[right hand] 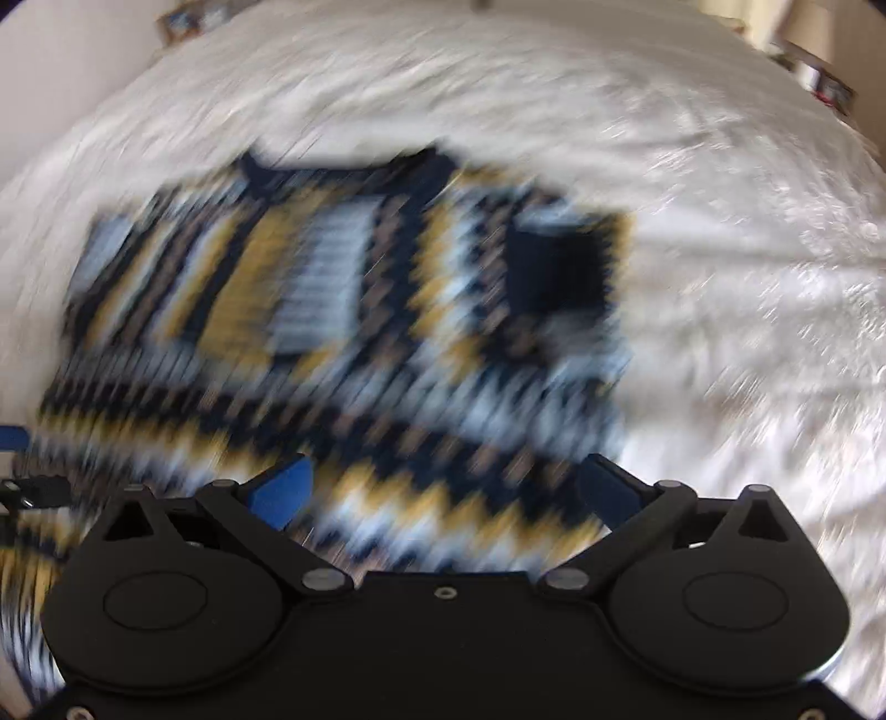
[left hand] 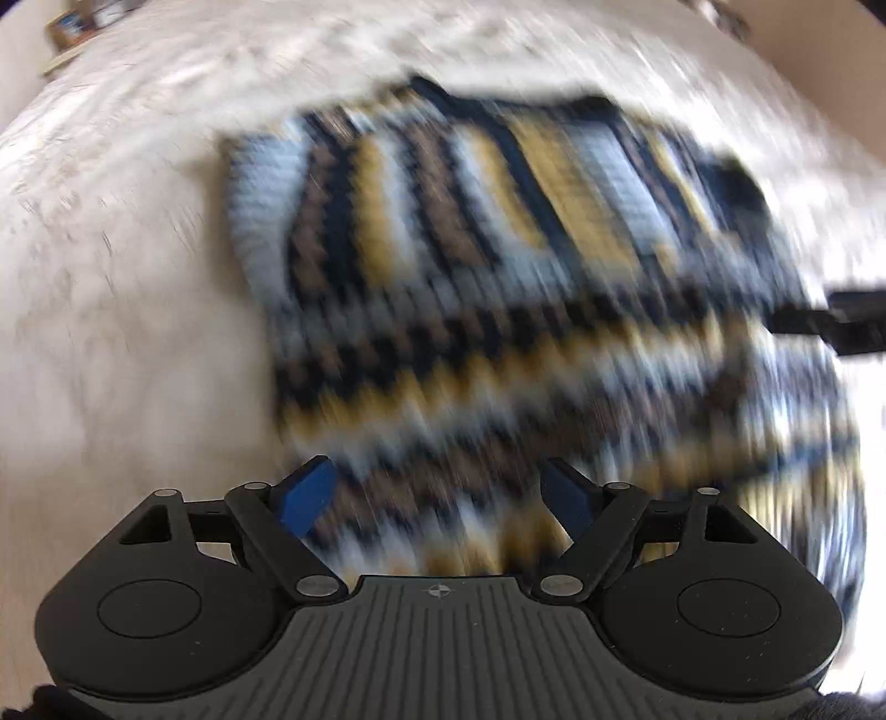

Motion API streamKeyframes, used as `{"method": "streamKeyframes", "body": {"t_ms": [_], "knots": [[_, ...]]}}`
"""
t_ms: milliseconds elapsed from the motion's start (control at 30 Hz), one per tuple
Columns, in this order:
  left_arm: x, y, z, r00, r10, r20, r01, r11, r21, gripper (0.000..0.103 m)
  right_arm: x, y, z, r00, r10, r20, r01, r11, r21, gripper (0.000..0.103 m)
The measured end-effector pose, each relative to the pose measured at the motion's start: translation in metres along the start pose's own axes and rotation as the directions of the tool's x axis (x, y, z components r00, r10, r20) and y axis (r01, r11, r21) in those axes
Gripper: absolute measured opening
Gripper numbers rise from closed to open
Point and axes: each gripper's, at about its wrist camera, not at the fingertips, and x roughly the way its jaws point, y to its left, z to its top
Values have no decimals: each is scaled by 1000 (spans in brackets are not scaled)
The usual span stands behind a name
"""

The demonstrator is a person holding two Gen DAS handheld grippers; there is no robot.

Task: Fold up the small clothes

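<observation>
A small knitted sweater (left hand: 498,288) with navy, yellow, brown and pale blue zigzag bands lies on a white bedspread (left hand: 122,266). Both views are motion-blurred. The sleeves appear folded in over the chest. My left gripper (left hand: 440,493) is open and empty above the sweater's lower hem on its left side. My right gripper (right hand: 443,487) is open and empty above the hem on the right side; the sweater (right hand: 343,310) fills that view. A navy cuff (right hand: 554,271) lies on the sweater's right part. The right gripper's tip shows at the left view's right edge (left hand: 836,321).
The white textured bedspread (right hand: 720,277) extends all round the sweater. Small framed items (left hand: 72,27) stand by the wall at the far left, and more objects (right hand: 825,77) at the far right. Part of the left gripper (right hand: 22,487) shows at the right view's left edge.
</observation>
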Motion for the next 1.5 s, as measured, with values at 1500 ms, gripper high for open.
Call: {"method": "streamKeyframes", "body": {"t_ms": [1500], "knots": [[-12,-22,-163,999,8,54,7,964,-265,96,-50,-28,-210,966,259,-5,-250,938,240,103]]}}
